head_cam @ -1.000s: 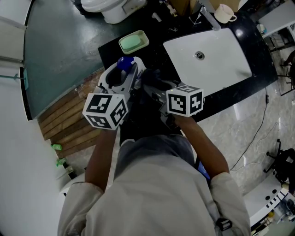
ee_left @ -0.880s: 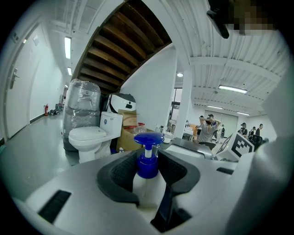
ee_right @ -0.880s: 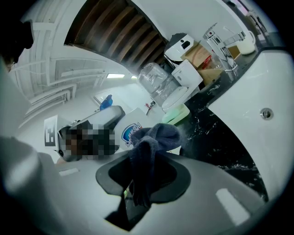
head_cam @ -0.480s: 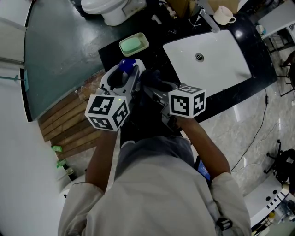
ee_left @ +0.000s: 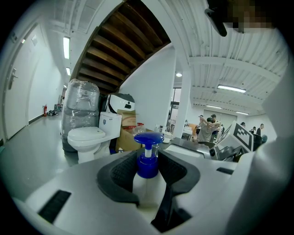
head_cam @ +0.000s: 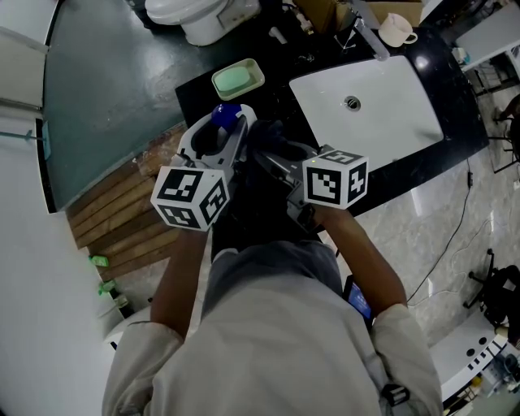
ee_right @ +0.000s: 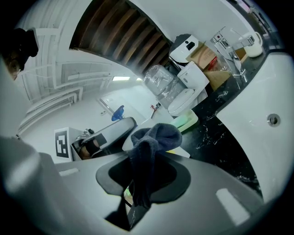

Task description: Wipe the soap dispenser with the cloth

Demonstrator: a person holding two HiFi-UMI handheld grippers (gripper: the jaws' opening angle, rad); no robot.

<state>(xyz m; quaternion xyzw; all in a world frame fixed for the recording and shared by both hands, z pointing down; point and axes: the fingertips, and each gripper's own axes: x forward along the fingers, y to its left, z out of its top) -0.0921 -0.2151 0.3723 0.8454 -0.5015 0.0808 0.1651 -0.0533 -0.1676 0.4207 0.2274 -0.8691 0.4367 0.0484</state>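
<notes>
The soap dispenser, with a blue pump top and a pale body, stands upright between the dark pads of my left gripper, which is shut on it. In the head view its blue pump shows above the left gripper, over the black counter's left end. My right gripper is shut on a dark grey cloth that bunches up above its jaws. In the head view the cloth sits just right of the dispenser; I cannot tell whether they touch.
A green soap dish lies on the black counter beyond the dispenser. A white sink basin with a faucet and a cup is to the right. A toilet stands further back, and wooden slats lie at the left.
The right gripper with the cloth has shifted slightly to the right in the head view. The left gripper and the dispenser have stayed put.
</notes>
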